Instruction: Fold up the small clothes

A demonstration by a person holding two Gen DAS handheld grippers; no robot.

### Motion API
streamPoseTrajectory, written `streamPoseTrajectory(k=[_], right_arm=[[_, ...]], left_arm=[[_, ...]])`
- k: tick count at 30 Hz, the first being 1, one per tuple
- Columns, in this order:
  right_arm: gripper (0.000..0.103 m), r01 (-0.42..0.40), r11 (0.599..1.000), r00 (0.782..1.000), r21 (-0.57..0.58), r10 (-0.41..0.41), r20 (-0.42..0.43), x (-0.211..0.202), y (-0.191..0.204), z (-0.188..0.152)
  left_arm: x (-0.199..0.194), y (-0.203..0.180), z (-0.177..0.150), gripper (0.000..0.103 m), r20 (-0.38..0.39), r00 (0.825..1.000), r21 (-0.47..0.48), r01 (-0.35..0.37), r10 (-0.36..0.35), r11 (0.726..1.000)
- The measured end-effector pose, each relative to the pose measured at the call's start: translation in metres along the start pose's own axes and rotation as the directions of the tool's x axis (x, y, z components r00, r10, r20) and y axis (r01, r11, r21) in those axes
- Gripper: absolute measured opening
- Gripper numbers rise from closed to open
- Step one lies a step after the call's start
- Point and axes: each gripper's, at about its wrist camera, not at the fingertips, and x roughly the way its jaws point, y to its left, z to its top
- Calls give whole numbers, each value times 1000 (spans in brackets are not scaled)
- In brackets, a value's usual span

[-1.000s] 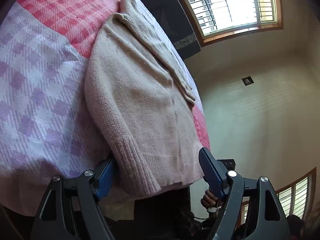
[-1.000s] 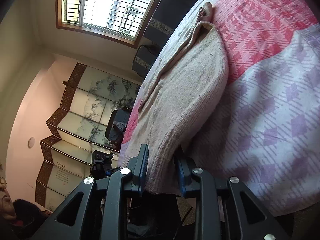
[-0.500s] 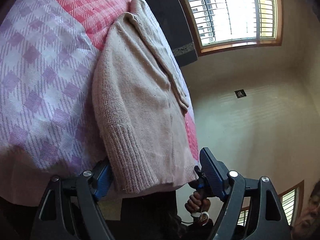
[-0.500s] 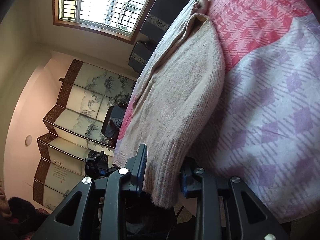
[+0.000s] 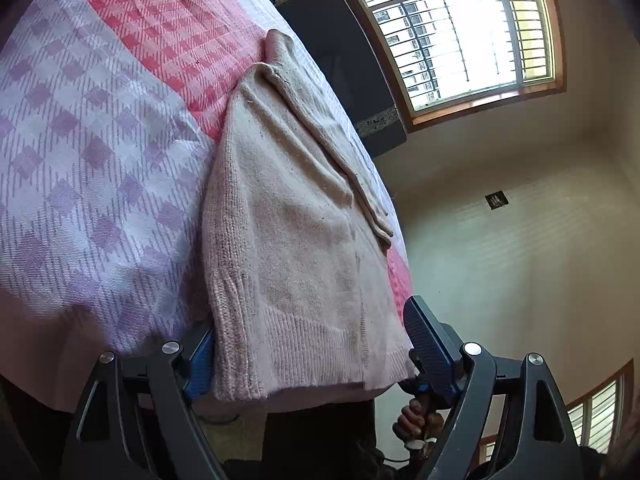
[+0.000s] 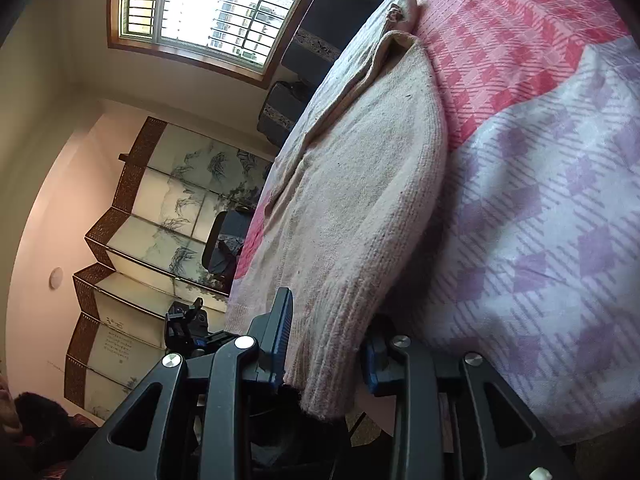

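Note:
A beige-pink knit cardigan lies on the checked bed cover, its sleeves folded in and its ribbed hem at the near bed edge. My left gripper is open, its blue fingers wide apart on either side of the hem's corner. In the right wrist view the cardigan runs away from me. My right gripper is part open, its jaws astride the ribbed hem corner without pinching it tight.
The bed cover is pink and lilac check. A dark headboard and a window are beyond the bed. A folding painted screen stands by the wall. The other hand's grip shows below the left gripper.
Both grippers have drawn back toward the bed edge with the hem. My right gripper has opened from a tight pinch on the hem to a wider gap. The left stays wide open.

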Motion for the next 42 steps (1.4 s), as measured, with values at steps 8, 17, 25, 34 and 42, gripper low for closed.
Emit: streamPoseTrajectory(k=[8, 17, 25, 34, 42], right_arm=[[29, 7, 999, 1000, 35, -7, -8, -1, -1, 0], [11, 91, 995, 996, 27, -90, -16, -3, -4, -5], [9, 39, 999, 998, -7, -39, 54, -18, 15, 5], [9, -59, 998, 992, 21, 57, 110, -26, 31, 33], [8, -54, 998, 985, -35, 59, 161, -34, 58, 75]], left_arm=[[12, -4, 0, 45, 5, 990, 52, -143, 143, 988], [12, 1, -9, 6, 21, 967, 76, -254, 253, 964], [-7, -39, 2, 6, 123, 967, 153, -239, 221, 959], [-14, -81, 29, 6, 192, 965, 211, -219, 180, 953], [-6, -112, 66, 6, 251, 954, 278, -231, 161, 932]])
